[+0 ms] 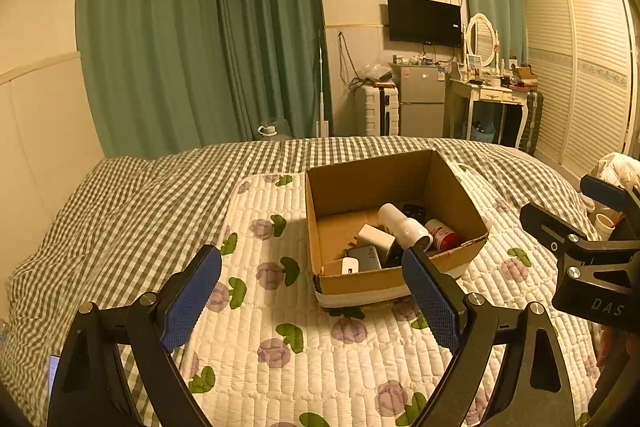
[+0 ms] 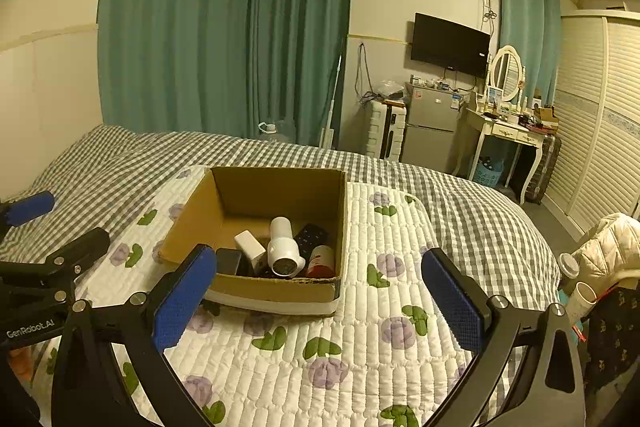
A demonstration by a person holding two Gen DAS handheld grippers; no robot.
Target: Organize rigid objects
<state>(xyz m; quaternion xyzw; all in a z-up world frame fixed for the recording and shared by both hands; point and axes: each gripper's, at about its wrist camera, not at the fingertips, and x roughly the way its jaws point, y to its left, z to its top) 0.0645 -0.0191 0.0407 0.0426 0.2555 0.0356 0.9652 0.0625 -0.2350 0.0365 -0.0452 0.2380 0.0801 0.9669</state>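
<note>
Spread wide and holding nothing, the left gripper point(image 1: 312, 291) and right gripper point(image 2: 316, 291) hover over a floral quilted mat point(image 2: 360, 339) just short of an open cardboard box point(image 2: 276, 287) containing a white hair dryer point(image 2: 283, 247), charger point(image 2: 250, 245), remote point(image 2: 312, 237) and red-labelled bottle point(image 2: 321, 261), on a checked bedspread point(image 2: 460, 195).

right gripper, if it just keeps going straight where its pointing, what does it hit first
Most likely the near wall of the cardboard box, towards its right corner. The right gripper is open and empty above the quilted mat, aimed at that wall. If it is held high enough it might clear the rim; depth is hard to judge.
</note>
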